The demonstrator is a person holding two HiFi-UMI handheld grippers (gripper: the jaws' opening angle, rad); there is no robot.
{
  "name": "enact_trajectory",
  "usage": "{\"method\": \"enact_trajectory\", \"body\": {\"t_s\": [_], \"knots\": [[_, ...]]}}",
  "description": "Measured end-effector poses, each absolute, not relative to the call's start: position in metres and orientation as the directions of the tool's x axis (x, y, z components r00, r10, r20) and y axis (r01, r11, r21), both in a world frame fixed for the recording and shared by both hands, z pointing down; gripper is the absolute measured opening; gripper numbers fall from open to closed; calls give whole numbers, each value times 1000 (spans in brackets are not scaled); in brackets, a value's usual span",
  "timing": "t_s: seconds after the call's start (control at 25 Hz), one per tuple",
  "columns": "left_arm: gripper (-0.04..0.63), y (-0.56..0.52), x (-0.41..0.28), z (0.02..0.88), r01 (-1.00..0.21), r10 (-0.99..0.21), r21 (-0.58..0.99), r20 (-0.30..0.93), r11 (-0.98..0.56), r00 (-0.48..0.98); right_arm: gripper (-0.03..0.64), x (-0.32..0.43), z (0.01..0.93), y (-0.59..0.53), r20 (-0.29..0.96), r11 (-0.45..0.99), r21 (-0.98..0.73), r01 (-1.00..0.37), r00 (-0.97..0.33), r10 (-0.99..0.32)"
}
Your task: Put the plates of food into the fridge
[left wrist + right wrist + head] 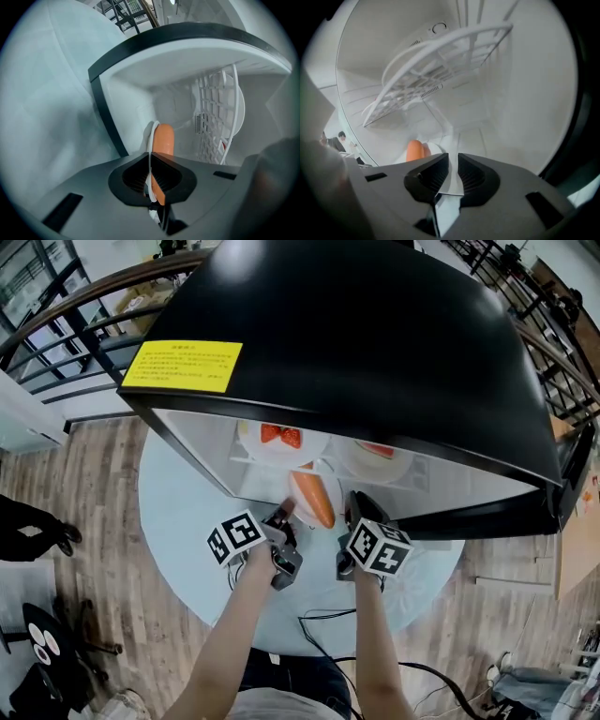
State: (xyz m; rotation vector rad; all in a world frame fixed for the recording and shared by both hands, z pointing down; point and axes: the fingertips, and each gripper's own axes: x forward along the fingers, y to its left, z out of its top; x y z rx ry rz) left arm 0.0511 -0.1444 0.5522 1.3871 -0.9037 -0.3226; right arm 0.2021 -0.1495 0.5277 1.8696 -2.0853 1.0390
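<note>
The left gripper (284, 513) is clamping its jaws nearly together on the near left rim of the plate (330, 486). In the left gripper view the thin white rim (151, 136) is running edge-on straight between the pads. The orange sausage-like piece of food (163, 140) is lying just beyond, along the line the gripper is pointing.

In the head view the plate is sitting between the two grippers at the mouth of the open fridge (356, 334). Its far half is reaching over the white floor of the lower compartment, and its near edge is hanging above the round table (187, 512). The food (314, 500) is lying with its long axis front to back, slanting slightly, so it is pointing into the fridge. The space the plate needs is lying directly ahead of both grippers.

Two more plates are already resting deeper in, one on the left (281, 448) and one on the right (380, 460), both holding something red.

The right gripper (356, 507) is sitting at the near right rim. Its jaws are standing narrowly apart with the white rim in the gap (452, 176), and I cannot tell whether the pads are pressing on it. My judgement is that the left gripper is carrying the plate, and that a straight push forward under the wire shelf (436, 70) should seat it.
</note>
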Motion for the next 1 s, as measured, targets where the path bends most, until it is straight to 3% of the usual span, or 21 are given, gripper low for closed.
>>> {"method": "enact_trajectory", "body": {"t_s": [0.12, 0.24, 0.44, 0.6, 1.0], "knots": [[20, -145, 51, 553, -291, -687, 932, 355, 214, 634, 51, 201, 491, -131, 427, 41, -347, -937, -197, -883], [20, -146, 53, 553, -264, -693, 937, 346, 228, 633, 40, 165, 461, -111, 331, 207, -336, -919, -321, -887], [20, -145, 53, 555, -242, -693, 941, 338, 236, 637, 17, 101, 508, -77, 511, 365, -301, -881, -472, -719], [20, -145, 55, 554, -239, -685, 943, 333, 232, 648, 14, 87, 548, -74, 606, 349, -319, -881, -473, -640], [20, -143, 63, 555, -265, -617, 940, 341, 215, 709, 12, 93, 559, -94, 604, 210, -427, -880, -450, -658]]}}
